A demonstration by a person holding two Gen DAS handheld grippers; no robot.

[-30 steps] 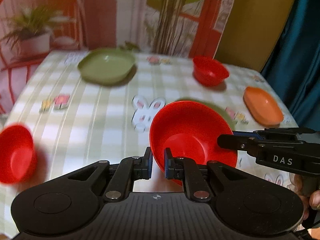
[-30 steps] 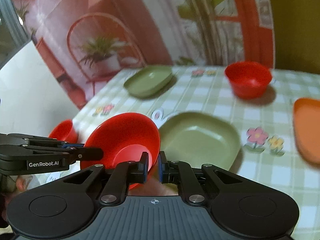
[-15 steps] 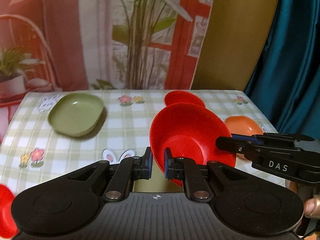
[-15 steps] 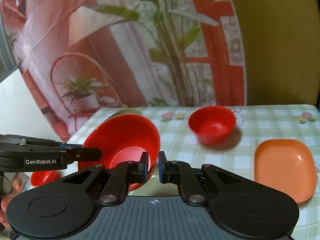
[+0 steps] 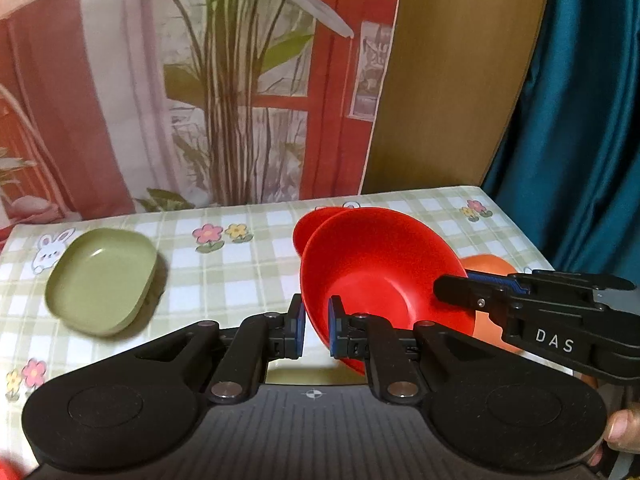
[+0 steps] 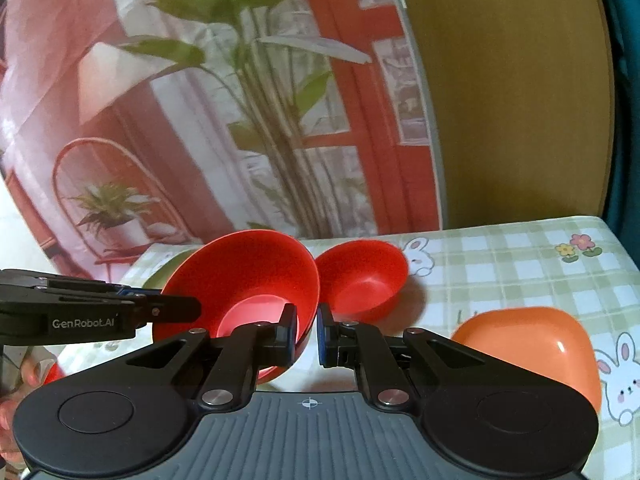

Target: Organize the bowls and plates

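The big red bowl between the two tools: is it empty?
Empty: the red bowl tilts toward the right wrist camera, showing only bare inside.

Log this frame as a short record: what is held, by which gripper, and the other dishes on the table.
held item: large red bowl, tilted, above the table
left gripper: shut on its near rim
right gripper: shut on its rim
second red bowl: on the table, just behind the held one
orange plate: right side
green plate: left side
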